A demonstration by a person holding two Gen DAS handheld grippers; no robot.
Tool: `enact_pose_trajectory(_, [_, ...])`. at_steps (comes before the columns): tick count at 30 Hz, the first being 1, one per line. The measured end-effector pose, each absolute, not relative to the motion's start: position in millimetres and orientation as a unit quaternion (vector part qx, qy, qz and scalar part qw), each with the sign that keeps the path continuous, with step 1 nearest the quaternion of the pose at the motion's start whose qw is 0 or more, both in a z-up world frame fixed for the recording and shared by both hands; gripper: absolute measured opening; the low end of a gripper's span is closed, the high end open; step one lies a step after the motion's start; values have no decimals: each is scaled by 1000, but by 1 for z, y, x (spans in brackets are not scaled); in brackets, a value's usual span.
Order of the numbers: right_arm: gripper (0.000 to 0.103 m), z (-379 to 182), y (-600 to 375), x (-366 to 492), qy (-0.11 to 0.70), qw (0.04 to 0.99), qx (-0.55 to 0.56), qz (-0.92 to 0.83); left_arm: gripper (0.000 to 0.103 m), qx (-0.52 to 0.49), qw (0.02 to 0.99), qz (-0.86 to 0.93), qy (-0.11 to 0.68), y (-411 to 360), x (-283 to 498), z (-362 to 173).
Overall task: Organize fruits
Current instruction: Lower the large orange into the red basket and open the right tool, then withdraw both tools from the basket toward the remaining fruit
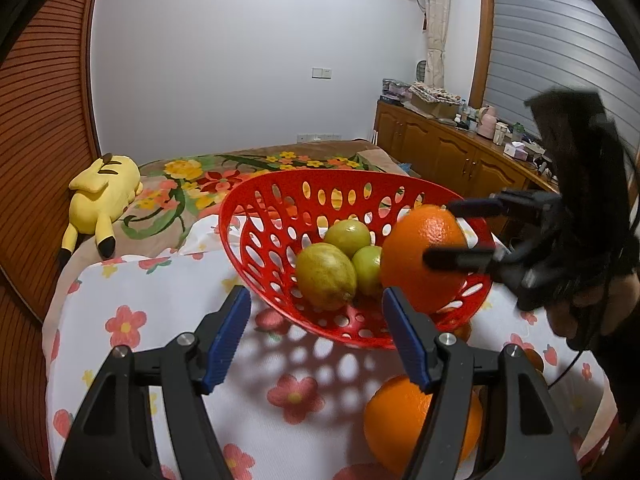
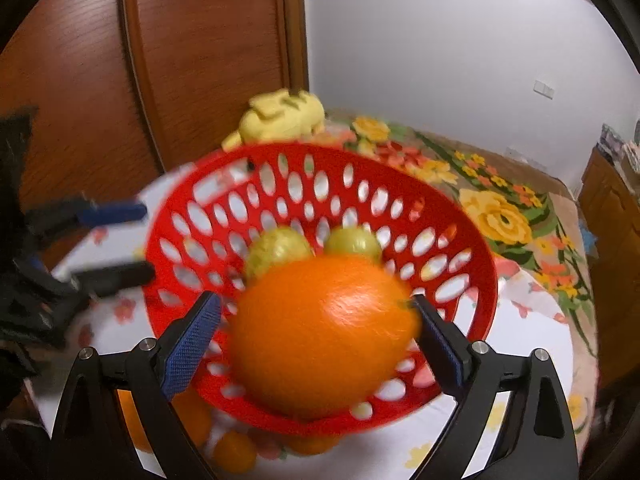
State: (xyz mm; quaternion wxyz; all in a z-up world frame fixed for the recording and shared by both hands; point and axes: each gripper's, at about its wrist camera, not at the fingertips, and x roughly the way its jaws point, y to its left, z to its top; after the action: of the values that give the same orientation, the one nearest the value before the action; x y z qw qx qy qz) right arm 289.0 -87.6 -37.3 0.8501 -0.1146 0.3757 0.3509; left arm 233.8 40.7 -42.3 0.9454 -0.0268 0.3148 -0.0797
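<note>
While three round green fruits (image 1: 344, 260) already lay in the red perforated plastic basket (image 1: 256, 216), a large orange (image 2: 324, 336) was held between the right tool (image 2: 318, 320) fingers over the rim; the left tool (image 1: 316, 312) was wide and empty, with another orange (image 1: 400, 420) left beneath it on the floral-clothed desk (image 1: 168, 320).

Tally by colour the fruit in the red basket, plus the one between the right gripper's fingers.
Green fruit: 3
Orange fruit: 1, at the right gripper
Total: 4

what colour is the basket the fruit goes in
Red, with oval holes all over; the basket shows best in the left wrist view.
</note>
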Motion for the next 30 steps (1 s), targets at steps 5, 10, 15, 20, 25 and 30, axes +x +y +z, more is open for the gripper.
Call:
enact_pose_trajectory(5, [95,-20,-94,292,362,860,-95,348,69,-28,945,-81,315,40,227,-43])
enact_pose_trajectory(10, [95,-8,-104,279,353,868,-91,338,69,-28,946,-87,312,37,218,-41])
enact_pose_trajectory(15, [95,4,-119,255,340,879,-77,324,69,-30,947,-94,306,33,203,-38])
enact_pose_trajectory(20, [95,8,-136,222,333,888,-61,310,69,-27,946,-103,307,26,189,-39])
enact_pose_trajectory(25, [95,3,-152,195,336,893,-42,298,70,-24,943,-112,311,16,178,-44])
enact_pose_trajectory(30, [95,-14,-161,172,347,891,-26,290,70,-19,939,-118,322,8,169,-53])
